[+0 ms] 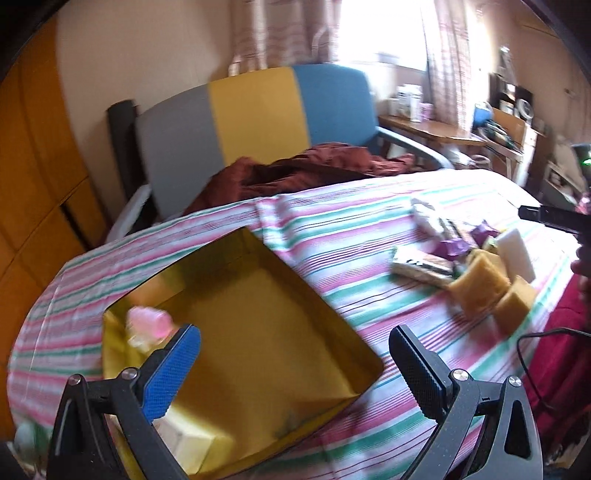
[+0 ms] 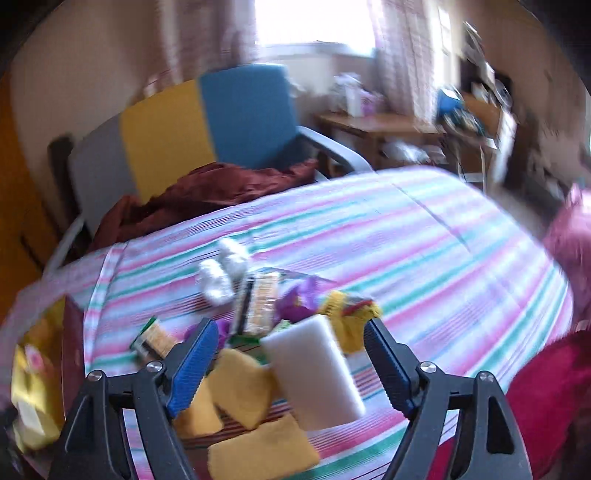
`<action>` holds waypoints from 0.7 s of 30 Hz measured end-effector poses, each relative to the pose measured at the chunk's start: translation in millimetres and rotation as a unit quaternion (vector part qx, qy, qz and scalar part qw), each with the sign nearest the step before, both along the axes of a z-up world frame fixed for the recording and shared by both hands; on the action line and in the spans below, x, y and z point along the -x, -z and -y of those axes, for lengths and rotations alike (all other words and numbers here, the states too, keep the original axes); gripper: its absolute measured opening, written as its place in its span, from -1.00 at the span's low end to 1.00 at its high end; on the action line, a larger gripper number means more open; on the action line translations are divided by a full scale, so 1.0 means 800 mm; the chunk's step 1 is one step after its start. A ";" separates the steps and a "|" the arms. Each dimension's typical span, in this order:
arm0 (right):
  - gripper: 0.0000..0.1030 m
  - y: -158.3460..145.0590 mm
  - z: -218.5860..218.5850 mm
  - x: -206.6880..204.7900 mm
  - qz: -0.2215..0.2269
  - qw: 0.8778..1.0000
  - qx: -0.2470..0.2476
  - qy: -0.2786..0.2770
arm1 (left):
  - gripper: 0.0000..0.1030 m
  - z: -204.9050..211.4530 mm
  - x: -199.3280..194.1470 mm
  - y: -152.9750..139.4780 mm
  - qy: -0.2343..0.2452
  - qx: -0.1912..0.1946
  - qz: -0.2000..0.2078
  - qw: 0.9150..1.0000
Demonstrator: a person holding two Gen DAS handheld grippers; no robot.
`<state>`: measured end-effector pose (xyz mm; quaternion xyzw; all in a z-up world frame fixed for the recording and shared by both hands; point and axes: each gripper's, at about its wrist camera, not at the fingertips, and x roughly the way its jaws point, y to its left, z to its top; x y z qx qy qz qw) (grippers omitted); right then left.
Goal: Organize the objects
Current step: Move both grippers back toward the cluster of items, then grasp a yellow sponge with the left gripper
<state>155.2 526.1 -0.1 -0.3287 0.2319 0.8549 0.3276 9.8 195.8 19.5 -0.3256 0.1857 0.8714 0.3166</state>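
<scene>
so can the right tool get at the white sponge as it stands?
Probably yes. The right tool is open with the white sponge right ahead between its fingers, lying on top of the yellow sponges, nothing covering it.

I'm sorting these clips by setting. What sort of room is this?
Most likely a lived-in room at home, perhaps a bedroom or living room. A striped cloth covers the work surface, a grey, yellow and blue armchair stands behind it, and a curtained window lights a cluttered wooden desk.
</scene>
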 end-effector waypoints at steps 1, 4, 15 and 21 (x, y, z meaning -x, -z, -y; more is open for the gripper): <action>0.60 0.006 -0.010 -0.006 -0.013 1.000 0.024 0.009 | 0.99 -0.010 -0.002 0.000 0.012 -0.002 0.002 1.000; 0.60 0.009 -0.024 -0.020 -0.044 0.997 0.050 0.035 | 0.99 -0.042 -0.006 0.005 0.044 0.002 0.015 0.999; 0.61 0.004 -0.018 -0.022 -0.065 0.996 0.055 0.017 | 0.99 -0.165 -0.004 0.063 0.124 -0.030 0.194 0.973; 0.61 0.005 -0.021 -0.024 -0.081 0.994 0.065 0.020 | 0.99 -0.196 0.013 0.095 0.081 -0.050 0.291 0.952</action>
